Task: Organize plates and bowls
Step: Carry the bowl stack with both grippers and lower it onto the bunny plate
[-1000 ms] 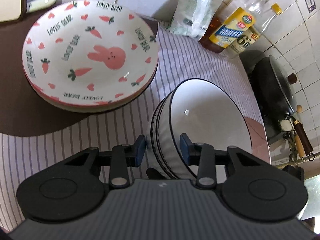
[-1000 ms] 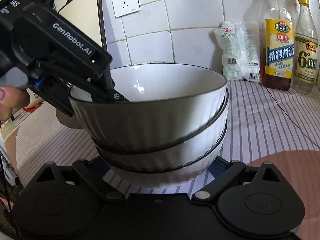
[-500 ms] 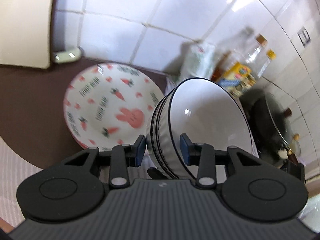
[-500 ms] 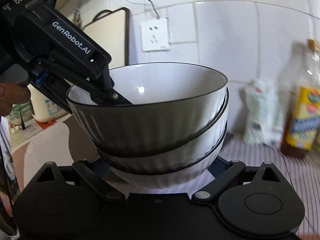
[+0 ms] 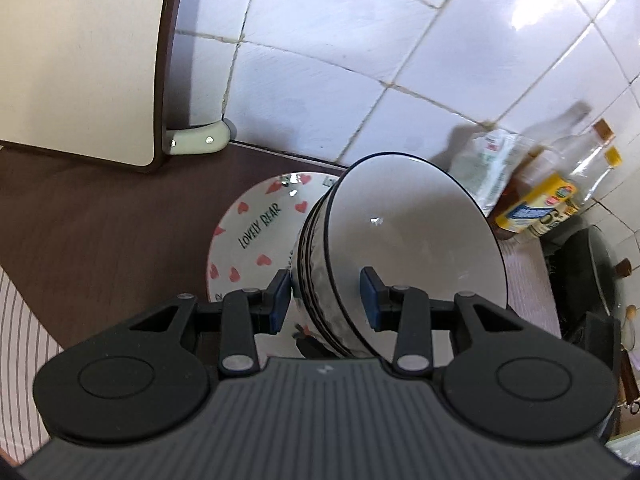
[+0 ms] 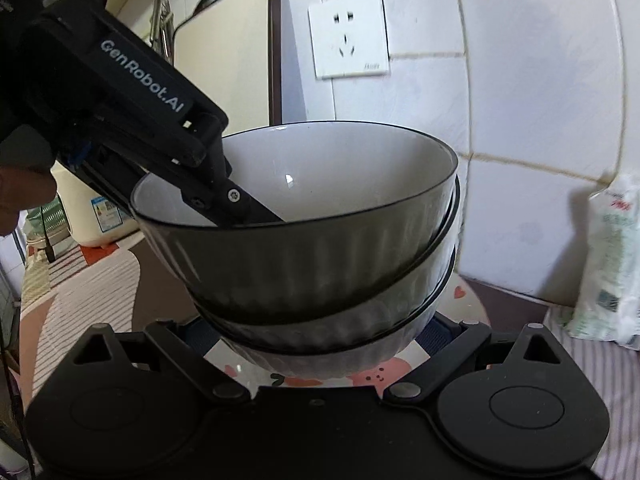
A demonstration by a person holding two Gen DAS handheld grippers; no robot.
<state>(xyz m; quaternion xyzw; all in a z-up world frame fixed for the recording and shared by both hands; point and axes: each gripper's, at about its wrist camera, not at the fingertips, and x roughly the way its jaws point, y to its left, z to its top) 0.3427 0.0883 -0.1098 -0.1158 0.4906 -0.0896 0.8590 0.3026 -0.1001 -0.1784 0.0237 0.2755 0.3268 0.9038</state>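
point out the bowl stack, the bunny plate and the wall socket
bowl stack [image 6: 320, 264]: right wrist view, ribbed outer wall of the top bowl
bunny plate [image 5: 256, 220]: left wrist view, printed inner face
wall socket [image 6: 348, 36]: right wrist view, white faceplate

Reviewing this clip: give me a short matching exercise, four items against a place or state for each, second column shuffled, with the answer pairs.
Items
1. stack of bowls
2. rabbit plate
3. wall socket
4. bottles

Places or states
A. mounted on the white tiled wall
B. lying on the dark brown surface, partly hidden by the bowls
C. standing against the wall, at the far right of the left wrist view
D. gripped at the rim by the left gripper, with the right gripper reaching around the base

Pairs: 1-D, 2-B, 3-A, 4-C
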